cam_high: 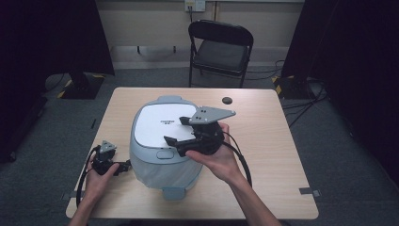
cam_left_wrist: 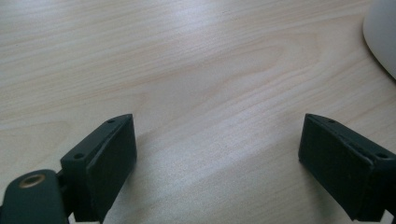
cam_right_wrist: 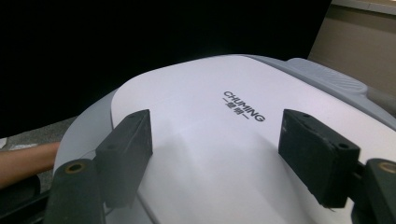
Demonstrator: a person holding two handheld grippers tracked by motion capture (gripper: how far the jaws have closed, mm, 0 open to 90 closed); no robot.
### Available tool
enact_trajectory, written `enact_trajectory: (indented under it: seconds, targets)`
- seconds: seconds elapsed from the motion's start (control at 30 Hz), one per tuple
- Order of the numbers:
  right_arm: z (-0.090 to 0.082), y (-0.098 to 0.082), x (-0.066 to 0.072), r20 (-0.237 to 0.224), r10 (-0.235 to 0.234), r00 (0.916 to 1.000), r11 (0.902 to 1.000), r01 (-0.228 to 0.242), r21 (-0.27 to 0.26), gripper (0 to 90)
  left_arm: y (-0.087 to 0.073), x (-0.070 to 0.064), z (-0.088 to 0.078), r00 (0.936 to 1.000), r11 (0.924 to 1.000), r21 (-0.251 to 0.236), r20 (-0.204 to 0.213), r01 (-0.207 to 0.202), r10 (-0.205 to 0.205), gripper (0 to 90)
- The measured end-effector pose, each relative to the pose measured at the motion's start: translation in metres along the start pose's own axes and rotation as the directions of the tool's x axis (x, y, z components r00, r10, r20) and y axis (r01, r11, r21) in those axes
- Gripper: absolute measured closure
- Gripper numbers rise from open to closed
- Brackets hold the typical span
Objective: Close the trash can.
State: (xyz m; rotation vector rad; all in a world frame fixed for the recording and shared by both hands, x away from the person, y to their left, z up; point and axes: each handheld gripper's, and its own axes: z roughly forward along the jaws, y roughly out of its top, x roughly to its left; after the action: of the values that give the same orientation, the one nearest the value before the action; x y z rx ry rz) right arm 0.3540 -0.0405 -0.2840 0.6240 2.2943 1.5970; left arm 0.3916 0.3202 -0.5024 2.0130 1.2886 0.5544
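A large pale grey-blue lidded appliance (cam_high: 162,141), something like a rice cooker with a white panel on its lid, stands on the near left-centre part of the wooden table (cam_high: 263,141), its latch button facing the near edge and its hinge toward the far side. The right gripper (cam_high: 175,131) hangs over the right half of the lid, held level in the person's right hand (cam_high: 214,157) and pointing leftward across the white panel; in the right gripper view its jaws stand wide apart, one on either side of the printed brand name (cam_right_wrist: 244,108), with nothing between them, and I cannot tell whether the pads touch the lid. That pose looks like an approach to the lid or its release rather than a grip, since the lid is far too broad for the jaws to span. The left gripper (cam_high: 126,165) sits low at the near left of the table, just beside the appliance's body, cradled in the left hand (cam_high: 96,181). In the left gripper view its jaws are also wide and empty above bare wood, with the white curve of the appliance's wall (cam_left_wrist: 380,39) at the far right corner. It seems placed there to brace the body when needed. A small dark disc (cam_high: 227,100) lies well apart near the far edge, and a folding chair (cam_high: 220,49) stands beyond the table.
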Motion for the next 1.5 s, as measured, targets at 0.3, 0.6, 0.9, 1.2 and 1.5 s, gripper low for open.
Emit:
enact_trajectory:
  seconds: [0.3,0.6,0.9,1.2,1.5]
  targets:
    - [0.0,-0.002,0.004,0.024,-0.035,0.9991,0.9992,0.035,0.022,26.2,0.0,0.0,0.0,1.0,1.0,0.001,-0.005,-0.003,0.003,10.9]
    - [0.004,0.001,0.002,0.017,-0.028,0.9994,0.9994,0.028,0.019,25.8,0.0,0.0,0.0,1.0,1.0,0.0,-0.003,-0.001,0.001,10.9]
    - [0.006,0.001,-0.015,-0.019,0.041,0.999,0.9989,-0.041,-0.02,24.8,0.0,0.0,0.0,1.0,1.0,0.0,-0.002,-0.001,0.001,10.9]
    - [-0.014,0.001,-0.037,0.034,0.082,0.9961,0.9962,-0.081,-0.034,23.4,0.0,0.0,0.0,1.0,1.0,0.0,-0.002,0.0,0.0,10.9]
    - [-0.044,-0.005,-0.069,0.154,0.134,0.9788,0.9898,-0.125,-0.068,20.9,0.0,0.0,0.0,1.0,1.0,0.001,-0.003,-0.002,0.002,10.9]
